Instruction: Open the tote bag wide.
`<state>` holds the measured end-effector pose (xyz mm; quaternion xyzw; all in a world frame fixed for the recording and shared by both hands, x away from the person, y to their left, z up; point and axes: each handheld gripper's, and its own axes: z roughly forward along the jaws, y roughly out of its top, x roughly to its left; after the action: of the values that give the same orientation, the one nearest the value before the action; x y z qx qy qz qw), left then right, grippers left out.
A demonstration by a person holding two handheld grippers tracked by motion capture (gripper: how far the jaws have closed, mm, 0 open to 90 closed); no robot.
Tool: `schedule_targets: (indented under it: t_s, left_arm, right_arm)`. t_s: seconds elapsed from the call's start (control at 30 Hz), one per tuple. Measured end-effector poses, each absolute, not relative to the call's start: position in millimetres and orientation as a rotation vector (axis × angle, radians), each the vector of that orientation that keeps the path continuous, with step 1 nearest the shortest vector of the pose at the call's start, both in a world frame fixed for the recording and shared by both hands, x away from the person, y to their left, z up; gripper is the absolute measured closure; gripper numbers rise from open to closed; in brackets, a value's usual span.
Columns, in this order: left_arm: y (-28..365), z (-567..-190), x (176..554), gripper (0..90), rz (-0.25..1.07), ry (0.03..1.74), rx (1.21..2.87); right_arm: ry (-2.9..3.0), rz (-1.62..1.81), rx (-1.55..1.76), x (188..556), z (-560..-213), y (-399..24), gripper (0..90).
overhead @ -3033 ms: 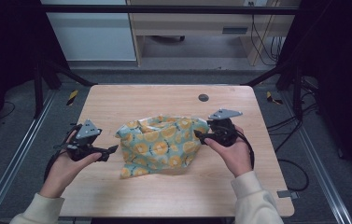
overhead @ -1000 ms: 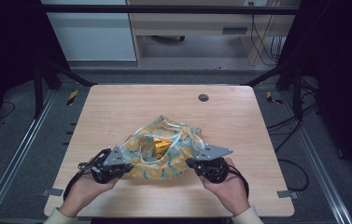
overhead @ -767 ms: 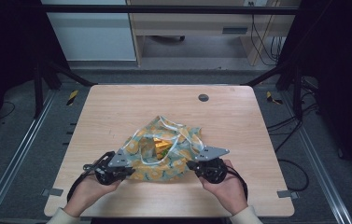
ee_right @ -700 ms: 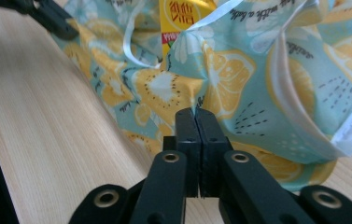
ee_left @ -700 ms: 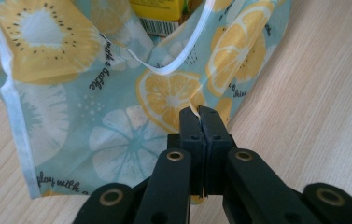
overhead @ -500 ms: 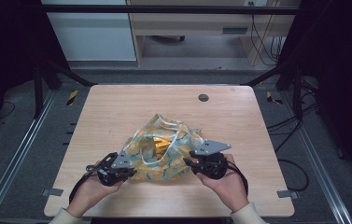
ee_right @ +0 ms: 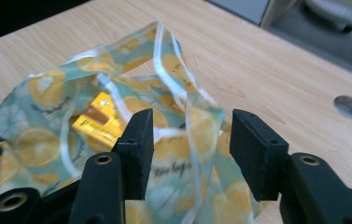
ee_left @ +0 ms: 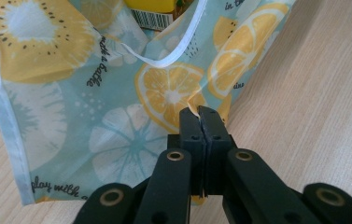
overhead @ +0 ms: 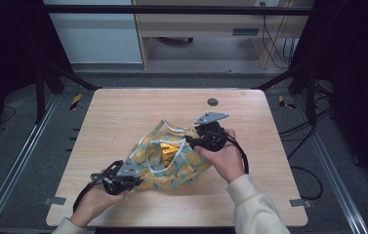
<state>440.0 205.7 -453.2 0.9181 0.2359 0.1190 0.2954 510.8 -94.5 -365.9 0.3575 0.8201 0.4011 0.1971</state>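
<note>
The left claw (overhead: 135,179) is clenched on a pinch of the fruit-print bag's (overhead: 172,158) lower left edge, its jaws pressed together on the fabric. The bag sits slumped near the middle of the desk (overhead: 123,112), a yellow packet (overhead: 168,150) showing in its mouth. At the bag's upper right rim, the right claw (overhead: 190,142) is released; its jaws have just been opening, with the bag's rim between them, unpressed.

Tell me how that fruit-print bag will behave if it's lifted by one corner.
The fruit-print bag looks thin and crumpled, so it would likely sag limply. The yellow packet inside could slide toward the open mouth. The left gripper pinches only an edge, which might slip.
</note>
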Motion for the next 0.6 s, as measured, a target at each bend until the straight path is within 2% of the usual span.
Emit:
schedule_targets:
  t_s: [0.07,0.2,0.23,0.37,0.6]
  left_arm:
    - [206.1,-453.4,440.1,89.5,0.317,0.631,2.439]
    - [206.2,-453.2,440.1,89.4,0.313,0.631,2.437]
    - [206.1,-453.3,440.0,89.4,0.313,0.631,2.437]
    - [206.6,-453.8,439.5,88.0,0.314,0.633,2.438]
    - [211.9,-440.1,436.6,75.2,0.366,0.670,2.368]
  right_arm:
    - [2.329,1.106,1.030,520.9,-370.0,-90.1,57.2]
    - [2.410,1.085,1.013,527.7,-375.4,-83.1,83.7]
    - [2.401,1.088,1.001,526.5,-374.5,-82.3,87.8]
    - [2.382,1.173,0.941,515.1,-364.5,-79.9,90.0]
    - [2.405,1.292,0.827,476.9,-351.7,-84.1,90.0]
